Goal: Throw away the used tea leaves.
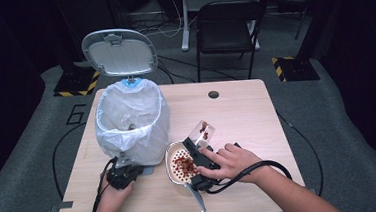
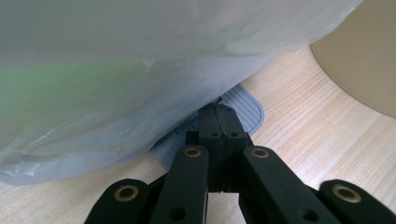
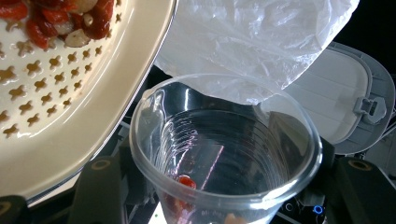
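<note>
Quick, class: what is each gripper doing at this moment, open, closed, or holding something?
Left gripper: closed, jaws pressed together on the bin's pedal.
Right gripper: closed around a clear plastic cup, tipped over the strainer.

left gripper (image 1: pixel 125 166): we held it low at the near-left of the table, jaws pressed together with no gap in its own view (image 2: pixel 218 122), pointing forward
left hand (image 1: pixel 112 190): wrapped around the gripper's rear, forearm coming in from the bottom edge
right gripper (image 1: pixel 197 153): we angled it forward-left, jaws spread and clamped on something
right hand (image 1: pixel 230 162): lay over the gripper body, fingers extended, forearm running in from bottom right
</note>
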`<action>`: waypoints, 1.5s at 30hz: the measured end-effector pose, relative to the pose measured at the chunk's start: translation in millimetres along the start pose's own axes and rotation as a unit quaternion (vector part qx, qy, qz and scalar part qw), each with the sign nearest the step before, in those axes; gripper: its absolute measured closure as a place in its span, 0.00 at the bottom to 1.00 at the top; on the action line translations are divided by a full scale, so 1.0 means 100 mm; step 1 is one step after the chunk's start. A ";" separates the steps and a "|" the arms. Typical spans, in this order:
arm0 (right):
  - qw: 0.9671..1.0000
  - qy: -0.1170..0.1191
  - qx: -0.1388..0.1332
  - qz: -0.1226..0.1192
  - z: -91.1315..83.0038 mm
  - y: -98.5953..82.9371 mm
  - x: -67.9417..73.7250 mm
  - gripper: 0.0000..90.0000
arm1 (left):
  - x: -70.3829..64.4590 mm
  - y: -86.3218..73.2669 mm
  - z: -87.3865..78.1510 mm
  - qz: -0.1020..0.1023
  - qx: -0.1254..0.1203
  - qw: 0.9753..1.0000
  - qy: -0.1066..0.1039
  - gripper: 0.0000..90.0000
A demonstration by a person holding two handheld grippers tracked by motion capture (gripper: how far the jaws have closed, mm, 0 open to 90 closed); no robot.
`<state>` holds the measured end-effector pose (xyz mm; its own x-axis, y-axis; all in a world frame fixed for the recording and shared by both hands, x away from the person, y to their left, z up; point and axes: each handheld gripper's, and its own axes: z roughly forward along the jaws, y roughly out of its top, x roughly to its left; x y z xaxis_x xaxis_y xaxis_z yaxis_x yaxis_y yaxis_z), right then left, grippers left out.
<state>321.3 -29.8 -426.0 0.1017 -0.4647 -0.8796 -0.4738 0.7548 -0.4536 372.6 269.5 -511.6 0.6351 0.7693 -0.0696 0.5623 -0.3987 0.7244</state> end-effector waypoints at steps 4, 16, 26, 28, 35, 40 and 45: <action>1.000 -0.005 -0.003 -0.001 0.00 0.00 0.00 0.41 | 0.00 0.00 0.00 0.000 0.000 1.000 0.000 1.00; 1.000 -0.004 -0.004 0.004 -0.01 0.00 -0.02 0.41 | 0.00 0.00 0.00 0.000 0.000 1.000 0.000 1.00; 1.000 -0.010 0.001 0.012 -0.03 0.00 -0.02 0.41 | 0.00 0.00 0.00 0.000 -0.003 1.000 -0.001 1.00; 1.000 -0.006 -0.004 0.014 -0.02 -0.01 -0.03 0.41 | 0.00 0.00 0.00 0.000 0.000 1.000 0.000 1.00; 1.000 -0.005 -0.007 0.006 -0.02 -0.03 -0.05 0.41 | 0.00 0.00 0.00 0.000 0.001 1.000 0.000 1.00; 1.000 -0.010 -0.003 -0.009 -0.02 -0.01 0.00 0.41 | 0.00 0.00 0.00 0.000 0.001 1.000 0.000 1.00; 1.000 -0.012 -0.008 -0.013 -0.01 -0.01 0.02 0.41 | 0.00 0.00 0.00 0.000 0.001 1.000 0.000 1.00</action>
<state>321.5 -31.8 -427.7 0.1352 -0.4721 -0.8711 -0.4839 0.7358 -0.4738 372.6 269.8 -511.6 0.6352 0.7691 -0.0706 0.5636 -0.3991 0.7232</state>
